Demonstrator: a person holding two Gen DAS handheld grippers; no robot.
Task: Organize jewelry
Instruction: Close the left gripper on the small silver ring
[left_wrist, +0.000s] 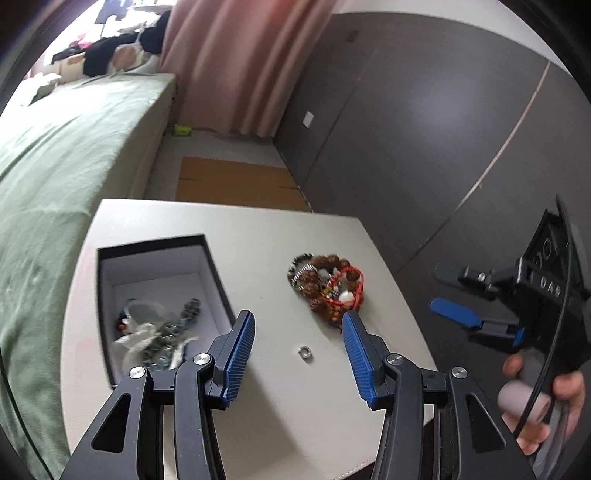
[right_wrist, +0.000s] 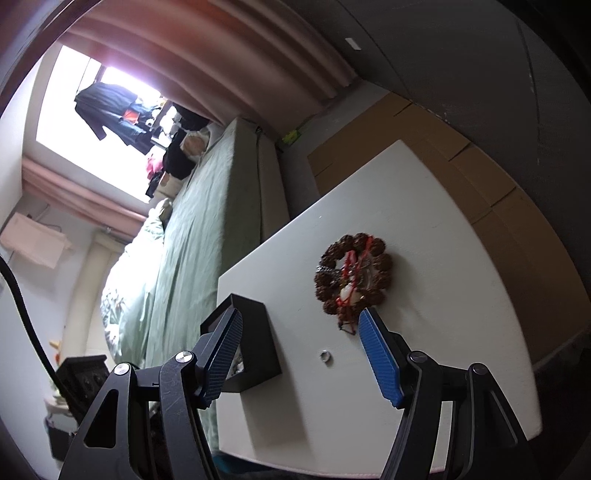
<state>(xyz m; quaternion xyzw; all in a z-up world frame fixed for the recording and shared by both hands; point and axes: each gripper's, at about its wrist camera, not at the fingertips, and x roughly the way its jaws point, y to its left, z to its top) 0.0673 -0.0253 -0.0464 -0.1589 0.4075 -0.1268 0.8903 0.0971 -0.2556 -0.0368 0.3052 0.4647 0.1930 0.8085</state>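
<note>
A pile of jewelry, brown bead bracelets with red cord and a white charm, lies on the white table; it also shows in the right wrist view. A small silver ring lies nearer me, also in the right wrist view. A black open box with white lining holds a metal chain and other pieces; it also shows in the right wrist view. My left gripper is open and empty above the ring. My right gripper is open and empty, seen at the table's right.
A bed with a green cover runs along the table's left. Flat cardboard lies on the floor beyond the table. A dark grey wall stands right. Pink curtains hang at the back.
</note>
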